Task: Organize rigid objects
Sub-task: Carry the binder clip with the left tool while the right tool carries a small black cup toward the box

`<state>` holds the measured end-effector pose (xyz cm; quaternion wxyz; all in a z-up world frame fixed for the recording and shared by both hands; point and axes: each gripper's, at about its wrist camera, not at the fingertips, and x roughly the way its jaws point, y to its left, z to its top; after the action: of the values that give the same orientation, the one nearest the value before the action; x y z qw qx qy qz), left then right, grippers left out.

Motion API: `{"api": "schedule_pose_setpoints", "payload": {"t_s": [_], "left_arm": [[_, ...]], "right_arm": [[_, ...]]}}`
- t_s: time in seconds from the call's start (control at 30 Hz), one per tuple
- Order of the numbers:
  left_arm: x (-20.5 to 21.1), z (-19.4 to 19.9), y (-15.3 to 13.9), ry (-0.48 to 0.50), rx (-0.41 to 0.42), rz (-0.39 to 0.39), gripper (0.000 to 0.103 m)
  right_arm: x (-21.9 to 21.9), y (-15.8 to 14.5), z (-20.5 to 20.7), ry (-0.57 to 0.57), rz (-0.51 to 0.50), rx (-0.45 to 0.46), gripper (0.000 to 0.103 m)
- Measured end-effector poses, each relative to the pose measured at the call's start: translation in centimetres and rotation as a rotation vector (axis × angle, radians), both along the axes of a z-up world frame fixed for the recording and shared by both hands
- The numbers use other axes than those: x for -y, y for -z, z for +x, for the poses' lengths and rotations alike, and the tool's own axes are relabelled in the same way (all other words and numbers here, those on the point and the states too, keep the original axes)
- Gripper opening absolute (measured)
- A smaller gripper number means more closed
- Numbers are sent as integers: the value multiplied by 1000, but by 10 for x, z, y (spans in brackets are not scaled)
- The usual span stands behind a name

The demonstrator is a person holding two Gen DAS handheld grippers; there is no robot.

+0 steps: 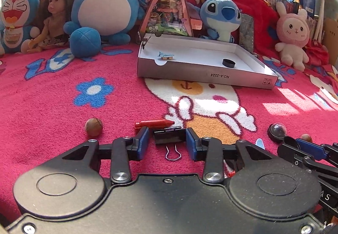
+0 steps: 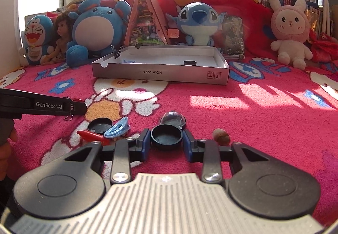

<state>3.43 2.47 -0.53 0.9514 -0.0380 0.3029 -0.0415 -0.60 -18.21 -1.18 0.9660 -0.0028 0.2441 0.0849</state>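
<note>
On the pink blanket [image 1: 52, 107], going from the left, a nut [image 1: 94, 126] lies beside a red crayon [image 1: 154, 123], and just in front of the crayon sits a black binder clip [image 1: 169, 137] with its wire handle pointing back toward the camera. The left hand-held gripper [image 1: 168, 140] has its blue pads on either side of the clip body, touching or nearly so; I cannot tell whether it is already clenched or only framing it. To do this well, it should squeeze on the flat black body, not the wire loops, and lift straight up so the crayon behind is not dragged along. Further right lie a shallow black lid [image 2: 100, 125], a blue comb-like clip [image 2: 117, 128] and a second red crayon [image 2: 91, 135], close together. The right hand-held gripper [image 2: 166, 141] brackets a black cap [image 2: 166, 136], with narrow gaps showing beside the pads, so it looks released and about to close. A centred, level grip on the cap's rim would be best, since a round rim can squirt out of flat pads. Just behind the cap rests a clear dome [image 2: 173, 118], and to its right a second nut [image 2: 221, 137], both near enough to be nudged. Well beyond stands the box [image 2: 160, 72], already holding a small toy [image 1: 166, 55] and a black puck [image 1: 229, 62], which seems the place for both items.
</note>
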Motion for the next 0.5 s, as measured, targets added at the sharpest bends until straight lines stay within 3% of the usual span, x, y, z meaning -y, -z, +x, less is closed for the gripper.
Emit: {"api": "schedule_pose_setpoints", "payload": {"t_s": [0.23, 0.27, 0.3, 0.5], "left_arm": [[4, 0, 0, -9, -2, 17, 38], [3, 0, -1, -17, -5, 10, 31], [3, 0, -2, -24, -10, 1, 31], [6, -8, -16, 28, -4, 13, 31]], "right_arm": [[3, 2, 1, 29, 5, -7, 54], [3, 2, 0, 31, 4, -8, 52], [3, 2, 1, 33, 3, -12, 38], [3, -8, 0, 17, -5, -12, 38]]}}
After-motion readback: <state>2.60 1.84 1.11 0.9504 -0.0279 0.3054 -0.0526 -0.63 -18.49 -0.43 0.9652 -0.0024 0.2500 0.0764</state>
